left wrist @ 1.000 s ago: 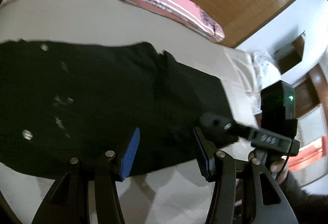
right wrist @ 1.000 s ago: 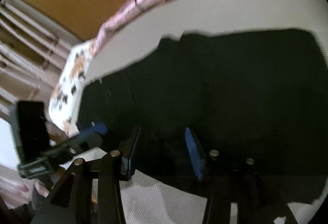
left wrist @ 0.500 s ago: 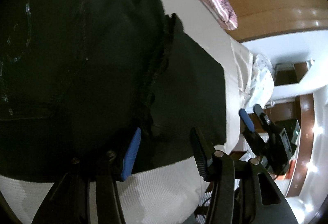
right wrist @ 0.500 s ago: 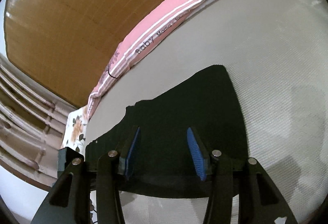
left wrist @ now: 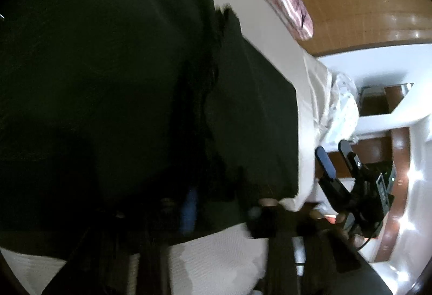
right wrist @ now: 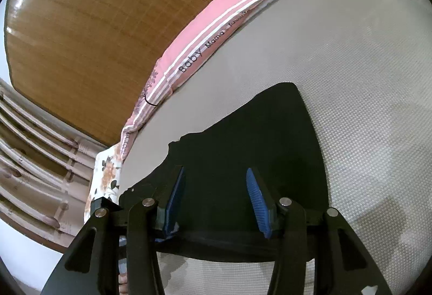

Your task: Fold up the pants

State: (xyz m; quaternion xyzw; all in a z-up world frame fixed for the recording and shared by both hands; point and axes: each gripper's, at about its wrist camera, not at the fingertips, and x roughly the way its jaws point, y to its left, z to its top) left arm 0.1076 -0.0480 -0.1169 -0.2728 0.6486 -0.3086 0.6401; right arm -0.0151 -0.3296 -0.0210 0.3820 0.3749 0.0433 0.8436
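Left wrist alone: our right gripper (left wrist: 337,160) agape, empty, off-bed; left gripper (left wrist: 216,203) blurred, aperture indeterminate; pants (right wrist: 243,149) under both.

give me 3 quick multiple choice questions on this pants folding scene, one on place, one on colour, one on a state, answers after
1. Where do the pants lie?
A. on the white bed cover
B. on a wooden chair
C. in a basket

2. What colour is the striped pillow at the far edge of the bed?
A. green
B. pink
C. yellow

3. How does the right gripper stand?
A. shut on the pillow
B. shut on the pants
C. open, its blue pads apart over the pants

Answers: 1 A, dark cloth spreads flat on the white cover. 2 B, pink with white stripes. 3 C, a wide gap shows between the pads.
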